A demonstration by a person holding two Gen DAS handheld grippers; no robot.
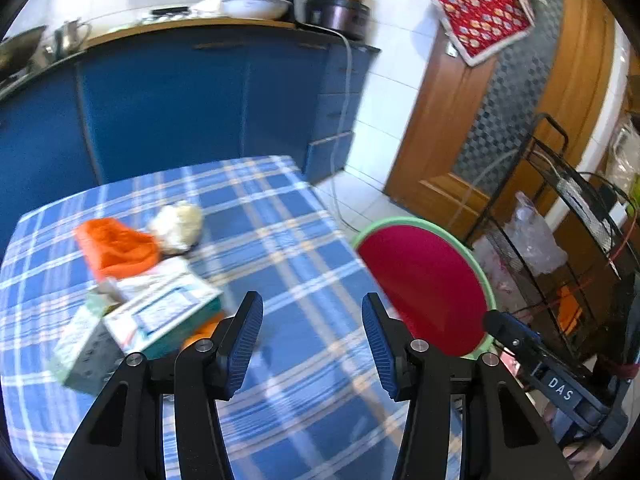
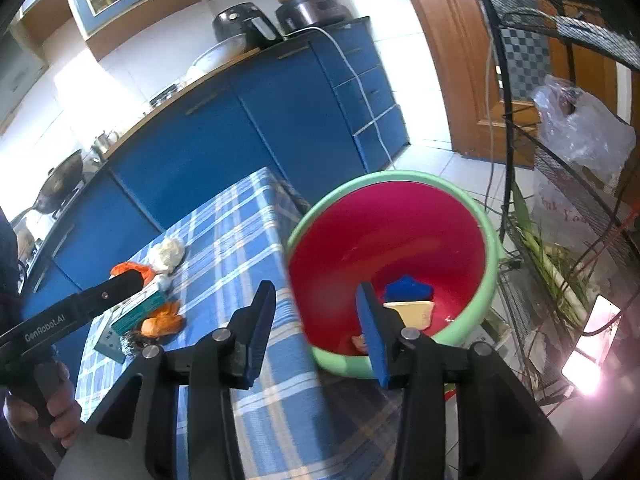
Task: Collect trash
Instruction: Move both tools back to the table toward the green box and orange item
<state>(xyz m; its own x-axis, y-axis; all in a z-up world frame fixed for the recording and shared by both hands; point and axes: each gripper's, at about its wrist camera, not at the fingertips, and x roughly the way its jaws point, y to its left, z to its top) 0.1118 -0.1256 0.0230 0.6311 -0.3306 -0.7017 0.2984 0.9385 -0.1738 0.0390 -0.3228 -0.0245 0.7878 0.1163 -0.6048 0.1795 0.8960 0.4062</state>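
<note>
On the blue plaid tablecloth (image 1: 288,264) lie an orange plastic bag (image 1: 116,248), a white crumpled wad (image 1: 178,222), a teal-and-white carton (image 1: 160,316) and an orange scrap (image 2: 162,318). My left gripper (image 1: 312,340) is open and empty, just right of the carton. A red basin with a green rim (image 2: 400,240) stands past the table's right edge and holds a blue scrap (image 2: 408,286) and a tan piece (image 2: 416,314). My right gripper (image 2: 316,328) is open and empty, above the table edge and the basin's near rim.
Blue kitchen cabinets (image 1: 180,96) stand behind the table with pots on top. A black wire rack (image 2: 560,160) with plastic bags stands at the right. A wooden door (image 1: 480,120) is behind the basin. The left gripper's body (image 2: 80,304) reaches over the trash in the right wrist view.
</note>
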